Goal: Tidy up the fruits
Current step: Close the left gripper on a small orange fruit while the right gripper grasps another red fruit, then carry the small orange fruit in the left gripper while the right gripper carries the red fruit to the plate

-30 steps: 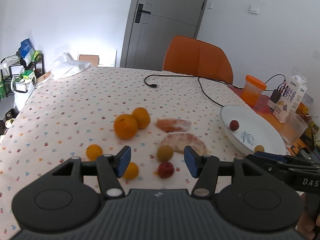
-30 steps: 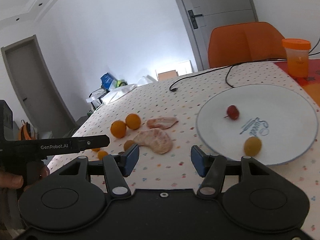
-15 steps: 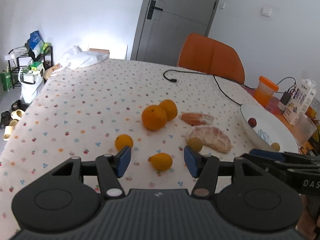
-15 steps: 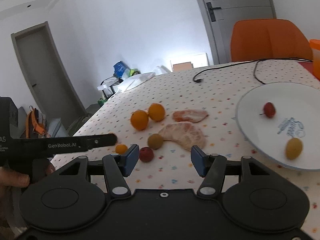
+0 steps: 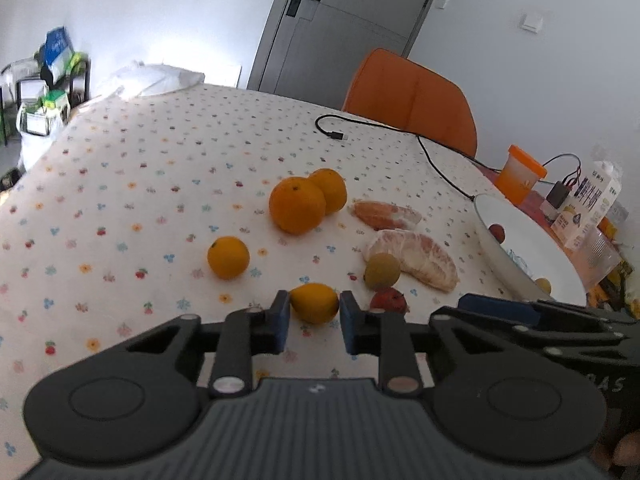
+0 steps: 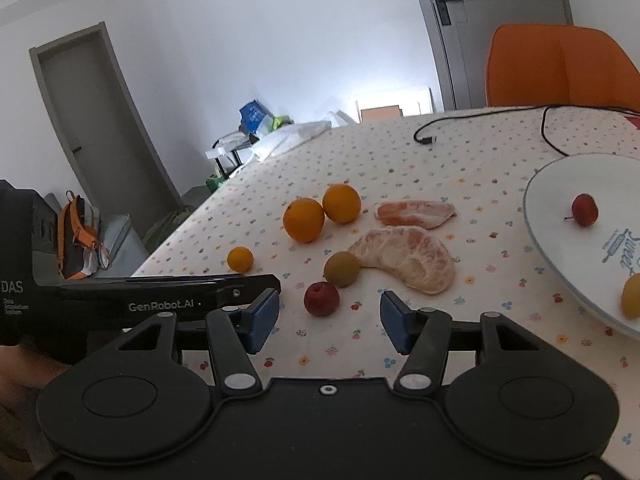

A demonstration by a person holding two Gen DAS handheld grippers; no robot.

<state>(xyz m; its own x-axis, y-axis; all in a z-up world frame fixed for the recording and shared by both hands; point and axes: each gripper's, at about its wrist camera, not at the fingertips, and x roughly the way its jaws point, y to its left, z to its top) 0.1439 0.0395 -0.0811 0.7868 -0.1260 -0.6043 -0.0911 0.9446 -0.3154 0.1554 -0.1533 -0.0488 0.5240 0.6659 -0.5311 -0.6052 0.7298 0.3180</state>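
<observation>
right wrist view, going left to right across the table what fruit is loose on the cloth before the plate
small orange → big orange → red fruit → peeled citrus half → plate

On the side of the left gripper (image 6: 264,280), seen from the right, white lettering reads "GenRobot.AI", and further back on its body "DAS" with small print below that looks like "Data Acquisition System". The white plate (image 6: 560,208) on the right carries blue script starting "Swee", cut off at the edge. The milk carton (image 5: 588,204) at the far right bears printing too blurred to read.
</observation>
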